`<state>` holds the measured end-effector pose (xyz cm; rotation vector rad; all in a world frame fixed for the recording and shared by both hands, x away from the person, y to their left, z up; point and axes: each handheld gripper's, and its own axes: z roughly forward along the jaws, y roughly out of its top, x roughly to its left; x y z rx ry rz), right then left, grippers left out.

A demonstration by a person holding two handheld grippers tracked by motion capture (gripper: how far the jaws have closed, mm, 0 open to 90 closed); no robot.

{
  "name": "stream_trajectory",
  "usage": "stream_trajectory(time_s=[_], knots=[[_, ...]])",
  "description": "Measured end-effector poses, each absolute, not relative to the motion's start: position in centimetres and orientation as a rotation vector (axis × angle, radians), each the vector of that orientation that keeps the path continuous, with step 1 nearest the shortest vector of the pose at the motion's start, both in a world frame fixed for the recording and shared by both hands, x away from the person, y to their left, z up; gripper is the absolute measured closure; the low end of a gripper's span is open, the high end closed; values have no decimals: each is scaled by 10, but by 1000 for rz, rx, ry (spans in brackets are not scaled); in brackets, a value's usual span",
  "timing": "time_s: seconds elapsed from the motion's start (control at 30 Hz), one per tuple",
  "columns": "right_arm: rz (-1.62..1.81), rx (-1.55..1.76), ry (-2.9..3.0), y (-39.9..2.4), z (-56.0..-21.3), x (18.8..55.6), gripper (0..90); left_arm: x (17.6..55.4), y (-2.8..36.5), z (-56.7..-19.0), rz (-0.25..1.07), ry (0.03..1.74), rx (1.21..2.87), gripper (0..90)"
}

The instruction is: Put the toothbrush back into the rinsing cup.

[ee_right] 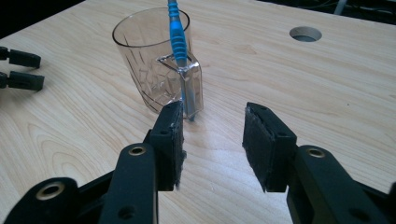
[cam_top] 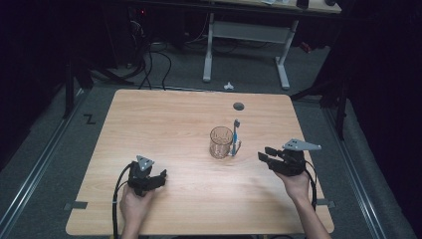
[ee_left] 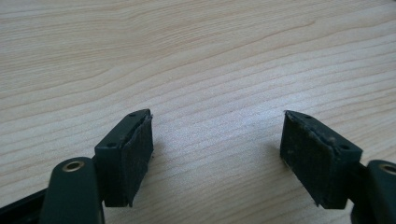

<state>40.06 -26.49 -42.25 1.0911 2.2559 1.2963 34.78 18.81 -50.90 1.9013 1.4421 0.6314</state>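
Note:
A clear plastic cup (cam_top: pixel 219 143) (ee_right: pixel 149 60) stands upright a little right of the middle of the wooden table (cam_top: pixel 164 124). A blue toothbrush (cam_top: pixel 235 134) (ee_right: pixel 177 39) stands upright in the slot of the cup's handle, on the side facing my right gripper. My right gripper (cam_top: pixel 265 153) (ee_right: pixel 214 109) is open just right of the cup, pointing at the handle, with nothing between its pads. My left gripper (cam_top: pixel 161 176) (ee_left: pixel 217 116) rests low at the front left, open over bare wood; its jaw tips also show in the right gripper view (ee_right: pixel 41 70).
A round cable hole (cam_top: pixel 238 106) (ee_right: pixel 305 33) sits in the tabletop behind the cup. Beyond the table's far edge are a white-legged desk (cam_top: pixel 246 32), cables on the floor (cam_top: pixel 149 64) and a small white object (cam_top: pixel 228 85).

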Motion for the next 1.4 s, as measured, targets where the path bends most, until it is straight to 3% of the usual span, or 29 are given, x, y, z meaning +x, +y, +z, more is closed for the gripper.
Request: stream_trajectory(time_s=[1.4], knots=[[1212,1172,2300,-258,-455,416,600,348,188,-509,631,1442,1902,261]])
